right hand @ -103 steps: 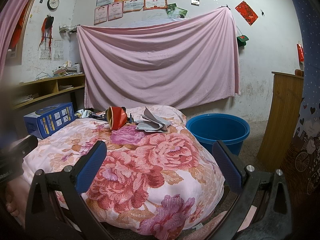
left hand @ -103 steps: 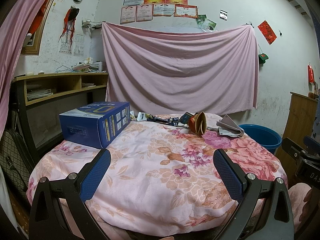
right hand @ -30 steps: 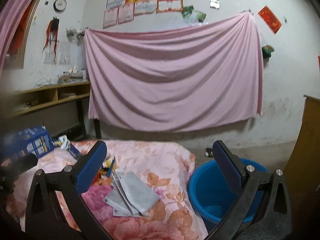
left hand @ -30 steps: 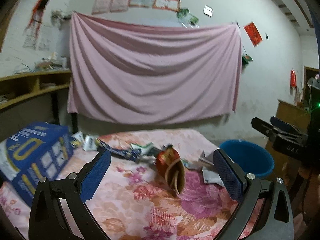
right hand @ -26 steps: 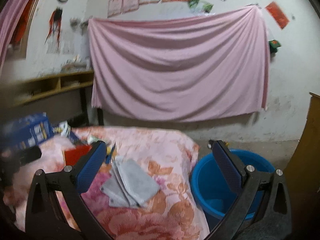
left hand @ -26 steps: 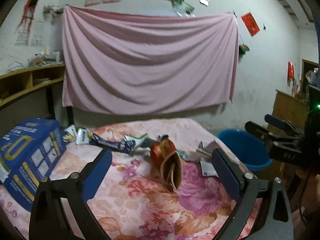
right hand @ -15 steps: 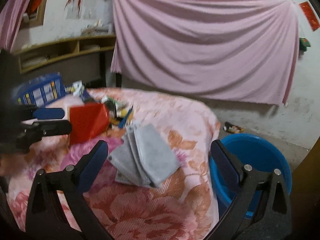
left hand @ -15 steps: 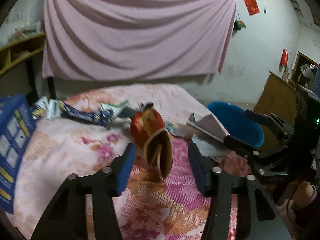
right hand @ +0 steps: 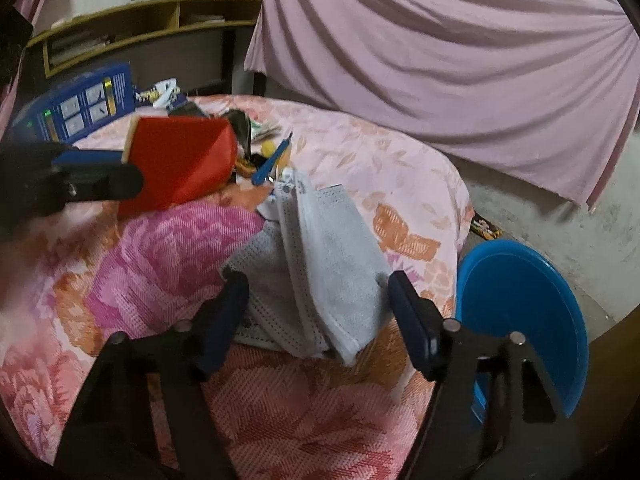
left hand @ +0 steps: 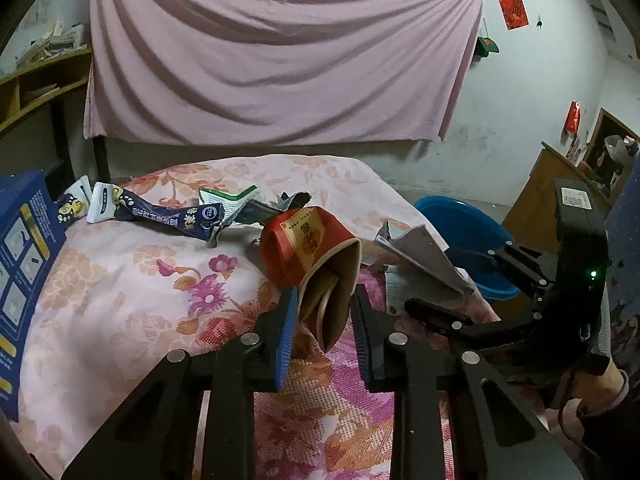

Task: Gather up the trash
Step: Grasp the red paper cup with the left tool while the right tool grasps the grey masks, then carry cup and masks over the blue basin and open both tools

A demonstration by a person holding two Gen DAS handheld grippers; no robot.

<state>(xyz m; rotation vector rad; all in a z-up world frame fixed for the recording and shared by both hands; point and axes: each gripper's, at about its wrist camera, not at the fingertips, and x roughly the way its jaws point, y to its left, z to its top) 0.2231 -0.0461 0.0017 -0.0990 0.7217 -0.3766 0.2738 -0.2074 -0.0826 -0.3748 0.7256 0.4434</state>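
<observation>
A crushed red paper cup (left hand: 308,248) lies on the floral bedspread (left hand: 120,288). My left gripper (left hand: 325,312) is shut on the cup's open rim; the cup also shows in the right wrist view (right hand: 176,164). A stack of grey folded packets (right hand: 320,264) lies near the bed's right edge. My right gripper (right hand: 320,296) is open, with its fingers on either side of the stack's near end. A dark blue wrapper (left hand: 156,212) and other scraps (left hand: 228,200) lie farther back. A blue basin (right hand: 520,320) stands on the floor right of the bed.
A blue box (left hand: 20,248) sits at the bed's left edge. A pink sheet (left hand: 280,60) hangs on the back wall. Wooden shelves (right hand: 140,36) stand at the left, a wooden cabinet (left hand: 560,192) at the right. A small wrapper (right hand: 486,228) lies on the floor.
Both grippers moved forward over the bed. The left gripper closed on the red cup. The right gripper narrowed and came down around the grey packets.
</observation>
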